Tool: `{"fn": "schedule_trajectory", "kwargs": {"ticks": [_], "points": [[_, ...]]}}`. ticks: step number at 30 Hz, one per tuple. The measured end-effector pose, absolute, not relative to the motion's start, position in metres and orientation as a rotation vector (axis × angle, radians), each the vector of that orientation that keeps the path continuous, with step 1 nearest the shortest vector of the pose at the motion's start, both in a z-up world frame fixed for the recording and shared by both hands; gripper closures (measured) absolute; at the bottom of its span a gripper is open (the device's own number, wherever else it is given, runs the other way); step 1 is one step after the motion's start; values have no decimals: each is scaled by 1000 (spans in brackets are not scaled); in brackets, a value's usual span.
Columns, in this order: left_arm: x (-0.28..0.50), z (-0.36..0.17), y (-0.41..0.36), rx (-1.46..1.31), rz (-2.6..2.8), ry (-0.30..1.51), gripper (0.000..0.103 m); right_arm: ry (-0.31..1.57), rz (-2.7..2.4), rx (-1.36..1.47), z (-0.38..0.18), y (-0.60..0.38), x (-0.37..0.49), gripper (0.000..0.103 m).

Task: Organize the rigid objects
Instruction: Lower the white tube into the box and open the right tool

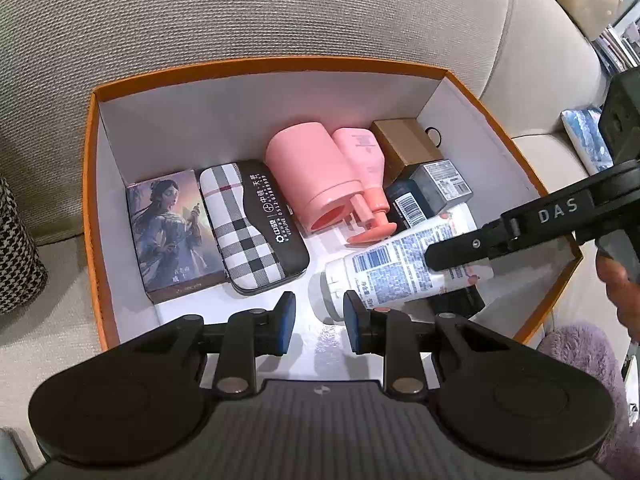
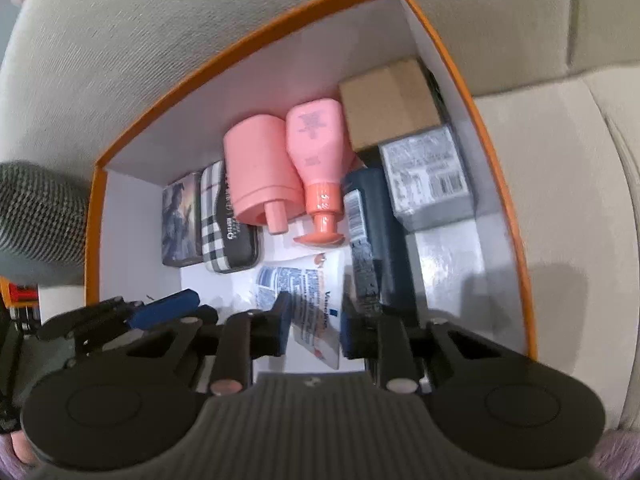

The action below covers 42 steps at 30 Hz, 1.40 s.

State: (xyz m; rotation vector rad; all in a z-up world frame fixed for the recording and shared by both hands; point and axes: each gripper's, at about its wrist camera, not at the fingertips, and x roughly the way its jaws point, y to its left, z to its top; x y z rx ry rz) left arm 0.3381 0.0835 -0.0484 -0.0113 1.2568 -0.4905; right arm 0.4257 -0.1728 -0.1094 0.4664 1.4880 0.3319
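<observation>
The left gripper (image 1: 319, 322) hangs just inside the near edge of the orange box (image 1: 90, 184), its jaws narrow and empty. Beside it, the right gripper (image 2: 313, 328) pinches the flat end of a white lotion tube (image 1: 394, 270) lying on the box floor. Farther in lie a plaid case (image 1: 250, 226), a picture box (image 1: 172, 236), a pink pump bottle (image 1: 362, 176) and a brown carton (image 1: 406, 144).

white tube (image 1: 404, 264) in orange box (image 1: 90, 200)
</observation>
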Motion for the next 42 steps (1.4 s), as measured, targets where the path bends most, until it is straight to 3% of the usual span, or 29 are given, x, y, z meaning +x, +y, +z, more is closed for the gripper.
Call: {"fn": "schedule_trajectory", "kwargs": {"ticks": [4,18,28,34,38,40,42], "points": [[338,-48,84,-6,-489,1260,72,1500,416,496,-113,-165,436,91],[339,-50,81,17,-486,1277,72,1515,493,610,-123,-161,435,92],[350,-61,66,69,-488,1352,72,1497,405,299,-114,-154,438,67],[353,-64,67,69,-448,1375,72,1462,384,207,-103,-163,429,66],[353,-64,68,61,-443,1374,72,1459,390,180,-100,-164,423,68],[352,-63,67,57,-444,1368,72,1471,394,179,-103,-164,422,78],[352,-62,67,54,-444,1366,72,1477,397,168,-107,-160,421,81]]}}
